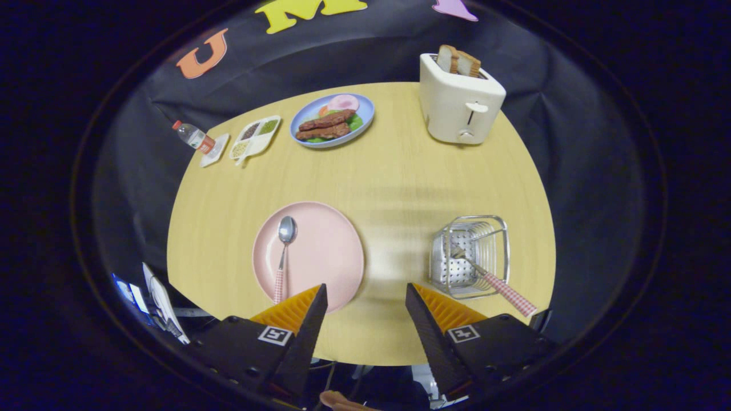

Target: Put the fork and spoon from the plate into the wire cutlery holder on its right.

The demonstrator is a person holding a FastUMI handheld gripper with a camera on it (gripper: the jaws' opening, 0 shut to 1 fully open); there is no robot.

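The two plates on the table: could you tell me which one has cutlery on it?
The pink plate, just ahead of the open gripper, holds only a spoon. The blue plate beyond it carries food, no cutlery.

The tool (365,294) hangs above the table, fingers spread wide, holding nothing

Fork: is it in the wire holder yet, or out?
In. The fork leans in the wire cutlery holder, checked handle over the rim. The gripper hangs open, empty.
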